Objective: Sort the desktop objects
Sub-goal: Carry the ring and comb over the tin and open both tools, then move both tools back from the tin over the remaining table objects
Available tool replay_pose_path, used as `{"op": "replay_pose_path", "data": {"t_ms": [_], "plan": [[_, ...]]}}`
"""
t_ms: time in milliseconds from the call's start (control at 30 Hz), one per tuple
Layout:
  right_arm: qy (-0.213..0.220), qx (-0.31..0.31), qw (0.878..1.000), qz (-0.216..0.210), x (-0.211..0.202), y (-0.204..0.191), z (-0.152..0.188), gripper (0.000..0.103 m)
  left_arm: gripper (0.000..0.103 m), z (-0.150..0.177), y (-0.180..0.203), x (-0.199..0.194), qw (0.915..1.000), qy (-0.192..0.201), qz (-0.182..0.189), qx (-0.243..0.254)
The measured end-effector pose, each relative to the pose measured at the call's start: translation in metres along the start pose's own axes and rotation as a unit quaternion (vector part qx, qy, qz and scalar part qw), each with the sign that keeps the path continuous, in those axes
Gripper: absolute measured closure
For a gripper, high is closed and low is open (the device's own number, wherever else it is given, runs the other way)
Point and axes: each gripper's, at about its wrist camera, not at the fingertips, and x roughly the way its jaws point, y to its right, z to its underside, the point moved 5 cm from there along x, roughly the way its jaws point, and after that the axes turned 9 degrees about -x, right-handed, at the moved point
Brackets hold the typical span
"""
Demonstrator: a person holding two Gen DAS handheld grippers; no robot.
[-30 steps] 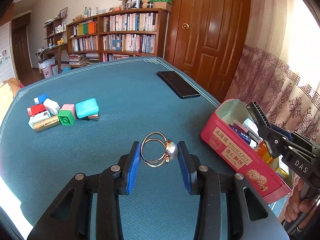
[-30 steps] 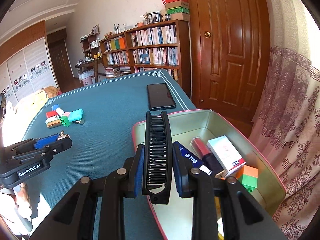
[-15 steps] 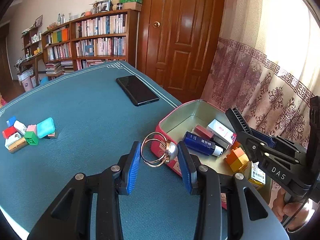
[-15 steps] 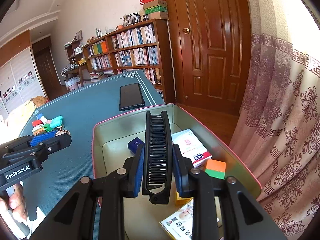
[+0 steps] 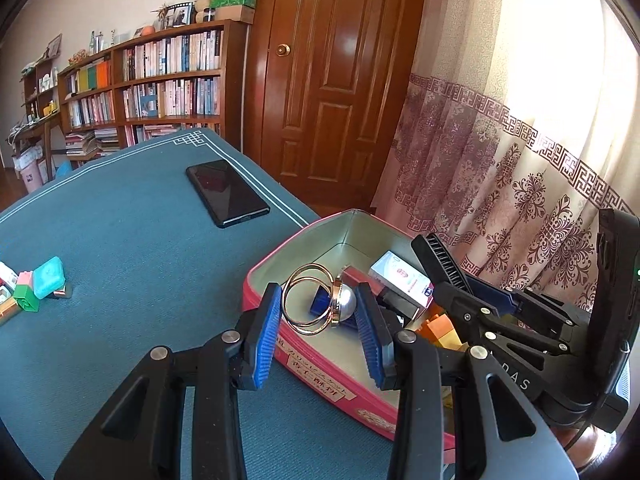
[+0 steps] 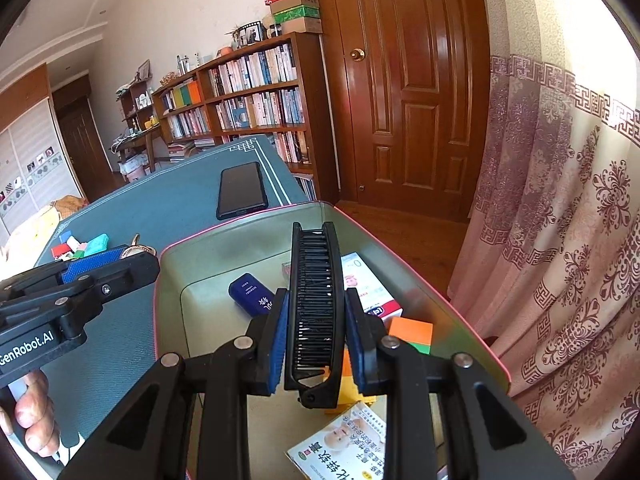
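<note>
My left gripper (image 5: 318, 322) is shut on a gold ring holder with a pearl (image 5: 320, 304), held just above the near rim of the red tin box (image 5: 320, 376). My right gripper (image 6: 314, 336) is shut on a black folding comb (image 6: 314, 300) and hangs over the inside of the same tin (image 6: 176, 280). In the tin lie a blue tube (image 6: 250, 292), a white carton (image 5: 402, 282), orange blocks (image 6: 410, 334) and a leaflet (image 6: 344, 448). In the right wrist view the left gripper (image 6: 108, 258) shows at the tin's left edge.
A black phone (image 5: 226, 192) lies on the teal tablecloth (image 5: 120, 240) near its far edge. A cluster of small blocks and erasers (image 5: 36, 286) sits at the left. A patterned curtain (image 5: 520, 184), a wooden door and bookshelves stand behind. A hand (image 6: 32, 416) grips the left handle.
The left gripper has carried the ring holder rightward from over the cloth to the tin's rim. The right gripper has moved the comb further over the tin's interior.
</note>
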Motion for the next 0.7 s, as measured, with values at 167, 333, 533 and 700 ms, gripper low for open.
{"op": "replay_pose_path", "data": {"t_ms": [167,333,533,700], "plan": [[-0.004,0.013,1.0,0.007,0.003,0.007,0.0,0.073,0.063,-0.004,0.01,0.011,0.9997,-0.012,0.02,-0.006],[-0.015,0.027,0.999,0.01,0.007,0.014,0.003,0.048,0.027,-0.002,0.011,0.009,0.9994,0.0,0.032,-0.01],[0.002,0.02,1.0,0.022,0.003,0.012,0.0,0.026,0.027,-0.001,-0.009,0.007,0.9998,0.009,0.002,-0.018],[-0.005,0.023,1.0,0.014,0.007,0.009,0.002,0.023,0.027,0.003,-0.036,0.007,0.999,0.006,-0.021,-0.038]]}}
